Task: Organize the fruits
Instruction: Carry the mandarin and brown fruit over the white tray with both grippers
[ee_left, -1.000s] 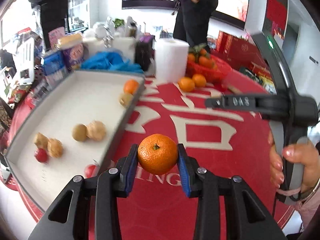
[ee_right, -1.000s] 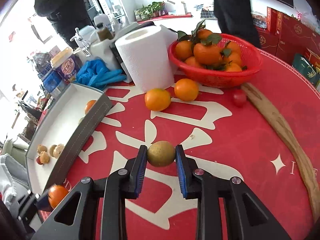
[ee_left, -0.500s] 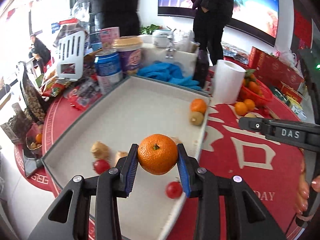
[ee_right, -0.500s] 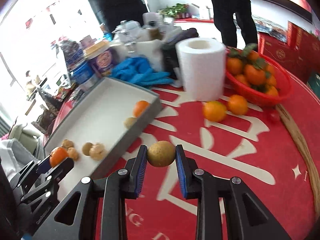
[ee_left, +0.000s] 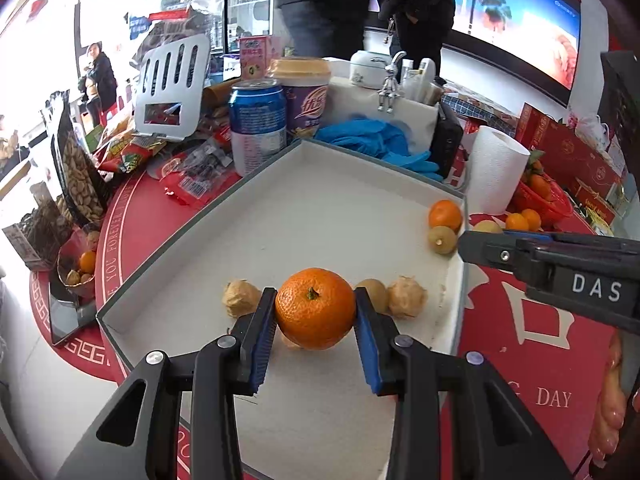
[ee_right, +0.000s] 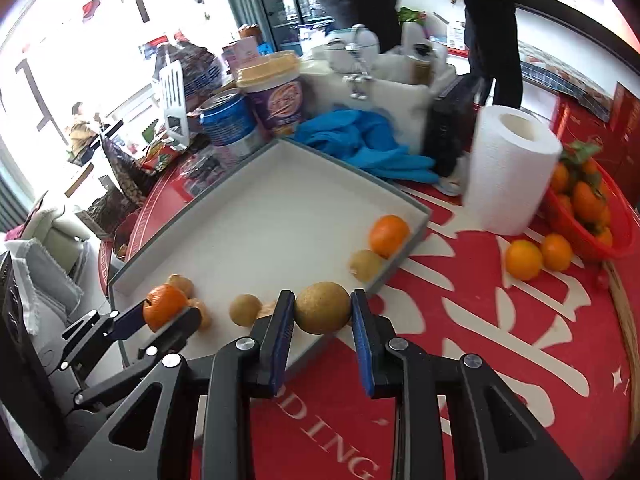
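left gripper point(ee_left: 315, 338) clamps an orange point(ee_left: 315, 308), right gripper point(ee_right: 322, 334) a brownish fruit point(ee_right: 323, 307), both over the tray point(ee_right: 256, 236) for sorting.

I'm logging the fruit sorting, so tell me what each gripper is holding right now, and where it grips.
The left gripper clamps a mandarin across its sides. The right gripper clamps a yellow-green round fruit the same way.
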Motion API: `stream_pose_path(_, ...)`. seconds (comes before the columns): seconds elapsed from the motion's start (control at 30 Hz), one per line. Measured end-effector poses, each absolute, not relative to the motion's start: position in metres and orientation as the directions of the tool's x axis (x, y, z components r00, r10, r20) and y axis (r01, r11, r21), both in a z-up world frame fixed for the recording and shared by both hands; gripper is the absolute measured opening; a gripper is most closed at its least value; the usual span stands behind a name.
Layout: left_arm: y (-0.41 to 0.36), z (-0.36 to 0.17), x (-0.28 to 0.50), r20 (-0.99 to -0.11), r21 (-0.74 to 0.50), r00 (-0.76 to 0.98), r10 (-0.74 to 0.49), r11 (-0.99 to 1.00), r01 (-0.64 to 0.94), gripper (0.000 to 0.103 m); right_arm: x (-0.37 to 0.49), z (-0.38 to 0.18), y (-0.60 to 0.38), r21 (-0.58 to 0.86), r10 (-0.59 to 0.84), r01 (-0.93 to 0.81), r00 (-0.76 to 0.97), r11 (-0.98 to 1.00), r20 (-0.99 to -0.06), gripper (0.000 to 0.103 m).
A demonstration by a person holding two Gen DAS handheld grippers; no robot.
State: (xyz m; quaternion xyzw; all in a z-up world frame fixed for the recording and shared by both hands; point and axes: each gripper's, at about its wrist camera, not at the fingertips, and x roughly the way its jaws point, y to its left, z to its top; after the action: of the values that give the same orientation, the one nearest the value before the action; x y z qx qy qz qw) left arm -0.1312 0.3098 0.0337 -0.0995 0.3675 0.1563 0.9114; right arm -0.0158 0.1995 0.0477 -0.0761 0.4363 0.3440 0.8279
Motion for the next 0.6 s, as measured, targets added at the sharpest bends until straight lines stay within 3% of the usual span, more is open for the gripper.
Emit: stream_pose_path(0.6, 0.300, 0.000, -0.128, -0.752, -0.073, 0.640, 0.158, 0.945, -0.319, 0.041, -0.015, 0.016, 0.236, 0.164, 0.470, -0.663, 0.313, 0.730, -0.826, 0.030)
